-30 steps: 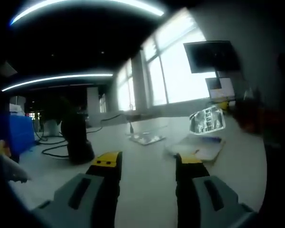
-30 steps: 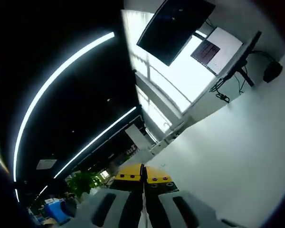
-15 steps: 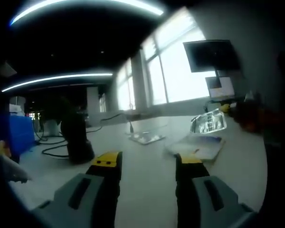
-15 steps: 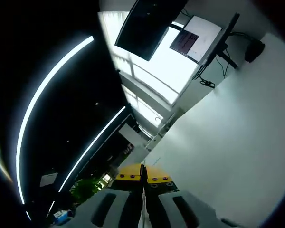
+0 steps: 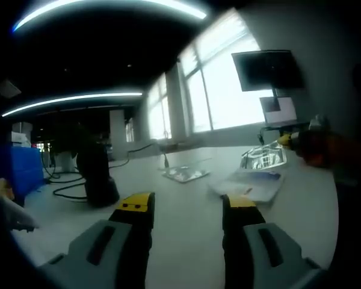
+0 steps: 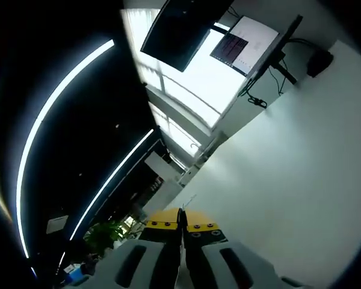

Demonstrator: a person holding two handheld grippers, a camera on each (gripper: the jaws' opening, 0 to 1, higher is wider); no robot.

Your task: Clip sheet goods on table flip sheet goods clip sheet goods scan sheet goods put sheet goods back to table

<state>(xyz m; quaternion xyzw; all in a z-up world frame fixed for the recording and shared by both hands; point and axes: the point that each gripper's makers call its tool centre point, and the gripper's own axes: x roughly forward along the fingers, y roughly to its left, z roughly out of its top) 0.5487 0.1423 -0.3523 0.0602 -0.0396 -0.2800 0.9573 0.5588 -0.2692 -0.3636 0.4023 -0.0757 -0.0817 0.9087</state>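
In the left gripper view a clear, shiny sheet packet hangs low over a flat stack of sheet goods on the white table. My right gripper comes in from the right and holds the packet by its edge. My left gripper stands open near the table's front, its yellow-tipped jaws apart and nothing between them. In the right gripper view my right gripper is shut, with a thin clear edge pinched between the jaws.
A black upright device with cables stands at the left. A clear flat item lies mid-table. A blue bin sits far left. Monitors on a stand rise at the table's far edge by bright windows.
The clear packet in my right gripper has sunk and tilted flatter towards the stack. The right gripper view has turned slightly. My left gripper has stayed put.
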